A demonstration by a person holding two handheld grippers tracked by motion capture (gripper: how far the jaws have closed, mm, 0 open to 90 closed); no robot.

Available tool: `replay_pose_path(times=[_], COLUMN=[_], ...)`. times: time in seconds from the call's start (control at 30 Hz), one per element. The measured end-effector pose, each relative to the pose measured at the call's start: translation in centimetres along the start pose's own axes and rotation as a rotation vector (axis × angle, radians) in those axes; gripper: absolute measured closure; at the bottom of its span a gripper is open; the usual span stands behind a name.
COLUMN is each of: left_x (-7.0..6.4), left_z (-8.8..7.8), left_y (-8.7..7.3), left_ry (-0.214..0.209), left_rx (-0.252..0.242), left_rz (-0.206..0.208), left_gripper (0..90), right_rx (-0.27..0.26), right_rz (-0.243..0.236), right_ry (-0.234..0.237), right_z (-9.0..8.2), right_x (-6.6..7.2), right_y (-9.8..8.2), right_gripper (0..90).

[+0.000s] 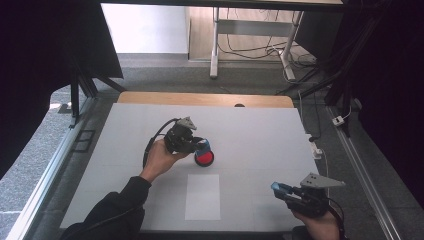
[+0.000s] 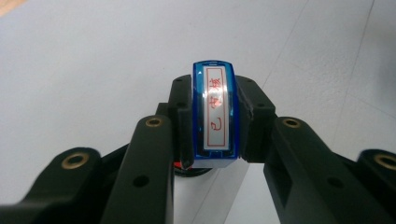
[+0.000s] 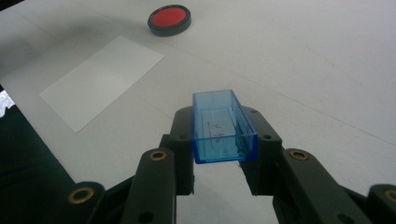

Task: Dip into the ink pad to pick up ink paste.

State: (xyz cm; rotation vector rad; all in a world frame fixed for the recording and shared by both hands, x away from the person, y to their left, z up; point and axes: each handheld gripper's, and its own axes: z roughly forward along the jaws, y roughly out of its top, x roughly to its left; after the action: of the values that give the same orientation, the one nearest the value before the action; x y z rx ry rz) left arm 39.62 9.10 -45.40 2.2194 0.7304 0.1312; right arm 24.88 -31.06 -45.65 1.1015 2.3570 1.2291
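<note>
The left gripper (image 1: pixel 199 146) is clamped on a blue stamp (image 2: pixel 216 113); in the left gripper view both black jaws press against the stamp's long sides. The stamp's white face carries red characters inside a red frame and is turned toward that camera. In the high view the left gripper sits at the middle of the white table (image 1: pixel 260 130), with the stamp directly above, or touching, the round red ink pad (image 1: pixel 204 158); contact cannot be confirmed from these views. The left hand (image 1: pixel 161 159) grips the gripper body from behind.

The right gripper (image 1: pixel 278 188) holds a clear blue stamp cap (image 3: pixel 223 127) between its jaws, near the table's front right corner and well apart from the ink pad. The cap is an open rectangular shell; its cavity is empty apart from faint red marks on the inner bottom wall.

The ink pad is a shallow black round case with a red pad surface inside, lid off. A white sheet of paper (image 1: pixel 202 196) lies flat just in front of the ink pad, between the two grippers and touched by neither
</note>
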Motion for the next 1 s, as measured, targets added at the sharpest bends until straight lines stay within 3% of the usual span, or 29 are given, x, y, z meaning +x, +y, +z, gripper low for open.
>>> replay_pose_path(times=[0.67,1.0], left_x=[1.2,1.4], left_z=[3.0,3.8], left_y=[-0.4,-0.6], left_ry=[-0.012,0.009], left_rx=[0.074,0.092], left_rz=[-0.053,-0.075], left_gripper=[70.6,70.7], right_rx=[0.006,0.003], right_rz=[0.003,0.005], right_ry=[0.011,0.016], right_z=[0.0,0.0], right_x=[-0.1,-0.1], right_y=[0.0,0.0], right_gripper=[67.8,67.7])
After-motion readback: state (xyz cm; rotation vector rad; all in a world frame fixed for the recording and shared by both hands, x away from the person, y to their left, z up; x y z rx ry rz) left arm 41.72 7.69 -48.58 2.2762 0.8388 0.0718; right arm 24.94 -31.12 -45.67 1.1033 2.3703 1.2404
